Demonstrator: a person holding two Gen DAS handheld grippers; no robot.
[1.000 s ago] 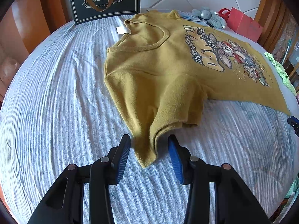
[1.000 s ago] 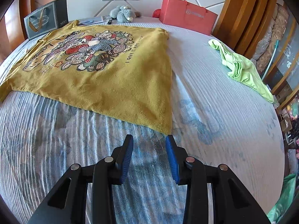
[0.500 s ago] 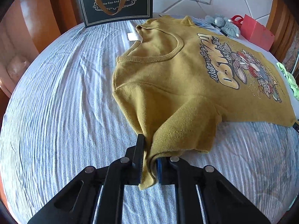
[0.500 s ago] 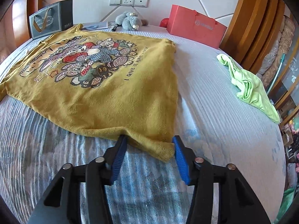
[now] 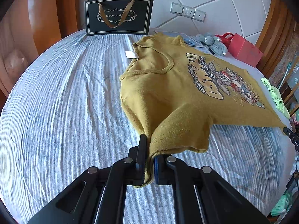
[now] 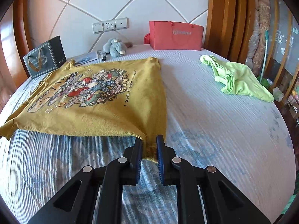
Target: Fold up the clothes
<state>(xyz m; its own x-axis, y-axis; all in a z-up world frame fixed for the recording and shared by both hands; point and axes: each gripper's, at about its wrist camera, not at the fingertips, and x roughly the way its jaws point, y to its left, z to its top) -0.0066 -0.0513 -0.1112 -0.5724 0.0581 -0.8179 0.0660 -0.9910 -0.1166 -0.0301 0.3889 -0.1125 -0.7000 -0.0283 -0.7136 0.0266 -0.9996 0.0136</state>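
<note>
A mustard yellow T-shirt [image 5: 168,93] with a cartoon print lies face up on the striped bed [image 5: 56,112]; it also shows in the right wrist view [image 6: 104,112]. My left gripper [image 5: 149,149] is shut on the end of the near sleeve and lifts it off the bed. My right gripper [image 6: 149,145] is shut on the near bottom hem corner, raising that edge so a shadow shows beneath it. The far sleeve and far hem rest on the bed.
A black gift bag [image 5: 118,15] and a red gift bag [image 6: 175,35] stand by the headboard, with a grey plush toy [image 6: 115,47] between them. A light green garment [image 6: 237,78] lies at the bed's right side. Wooden bed frame surrounds.
Both grippers moved onto the shirt and closed: the left on the sleeve end, the right on the hem corner. Both held parts have since risen off the bed.
</note>
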